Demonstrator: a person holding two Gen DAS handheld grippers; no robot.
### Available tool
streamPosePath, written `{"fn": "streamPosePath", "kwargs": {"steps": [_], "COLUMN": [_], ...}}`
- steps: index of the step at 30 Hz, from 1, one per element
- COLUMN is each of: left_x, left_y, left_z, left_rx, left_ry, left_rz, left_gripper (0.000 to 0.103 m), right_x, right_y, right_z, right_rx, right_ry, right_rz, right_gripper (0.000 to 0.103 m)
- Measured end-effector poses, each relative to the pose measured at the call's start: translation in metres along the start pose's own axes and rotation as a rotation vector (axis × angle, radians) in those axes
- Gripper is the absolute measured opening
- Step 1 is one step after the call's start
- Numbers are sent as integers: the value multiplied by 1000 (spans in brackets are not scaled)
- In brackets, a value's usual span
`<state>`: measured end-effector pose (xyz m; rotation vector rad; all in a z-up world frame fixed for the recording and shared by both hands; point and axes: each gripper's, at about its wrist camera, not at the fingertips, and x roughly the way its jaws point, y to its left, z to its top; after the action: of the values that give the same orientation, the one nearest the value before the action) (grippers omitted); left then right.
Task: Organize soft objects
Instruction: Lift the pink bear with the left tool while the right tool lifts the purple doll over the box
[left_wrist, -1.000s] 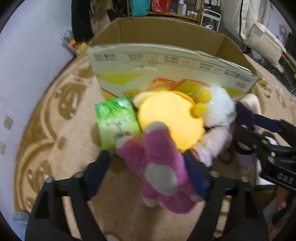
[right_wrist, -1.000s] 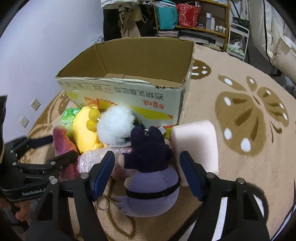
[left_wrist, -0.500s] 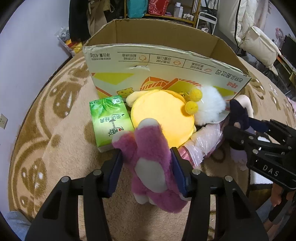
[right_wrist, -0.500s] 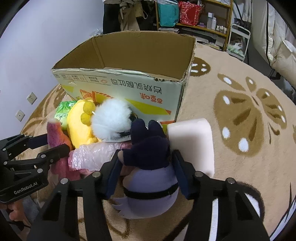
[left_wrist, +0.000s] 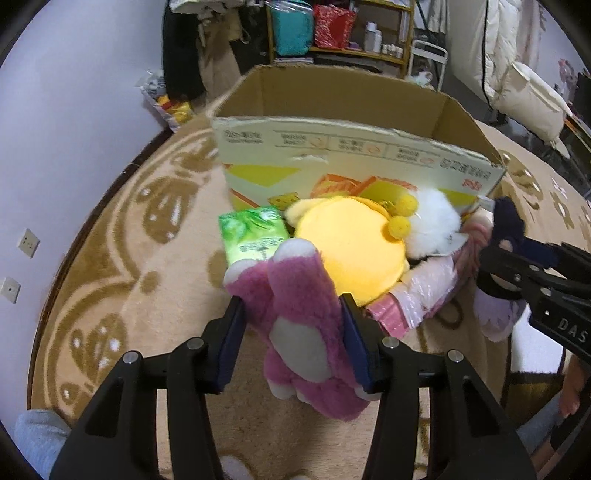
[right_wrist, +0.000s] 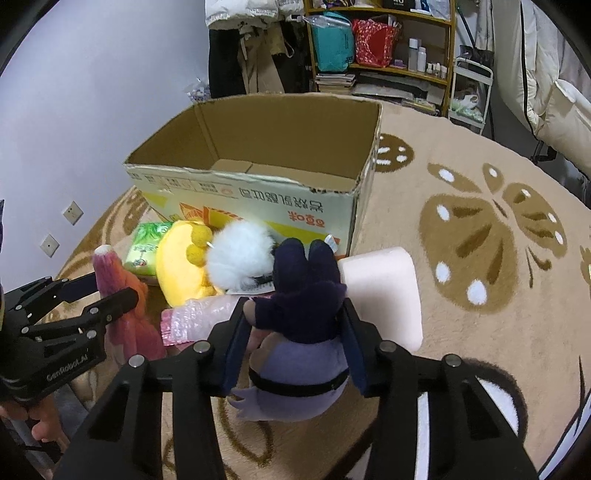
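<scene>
My left gripper is shut on a pink plush bear and holds it above the carpet; it also shows in the right wrist view. My right gripper is shut on a purple plush with dark ears, lifted off the carpet. An open cardboard box stands just behind. A yellow plush, a white fluffy plush, a green tissue pack, a pink bubble-wrap bundle and a pink foam block lie in front of the box.
A round beige carpet with brown butterfly patterns covers the floor. A shelf with bags and bottles and hanging clothes stand behind the box. The wall is to the left, a white chair at far right.
Both grippers closed from open onto their plush toys, then raised them. The box interior has come more into view.
</scene>
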<state>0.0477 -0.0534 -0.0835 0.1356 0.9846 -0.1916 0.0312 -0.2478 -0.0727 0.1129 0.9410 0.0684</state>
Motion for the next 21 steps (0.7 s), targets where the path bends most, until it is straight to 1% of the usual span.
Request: {"fn": "streamPosePath", "kwargs": {"steps": [5,11,21], "left_x": [-10,-23,-57], "left_y": [6,12,9], "left_z": [1,3,12], "left_rx": [-19,-36,23], "left_ry": [-49,-114,-281], "left_rz": [53,105,199], "left_gripper": [49,49,49], "right_x": [-10,-27,-57], "right_y": [-2,-5,-8], "right_z": [1,3,12], "right_rx": [16,33,45], "right_ry": [-36,-108,-230], "right_rz": [7,19,24], "right_gripper": [49,49,49]}}
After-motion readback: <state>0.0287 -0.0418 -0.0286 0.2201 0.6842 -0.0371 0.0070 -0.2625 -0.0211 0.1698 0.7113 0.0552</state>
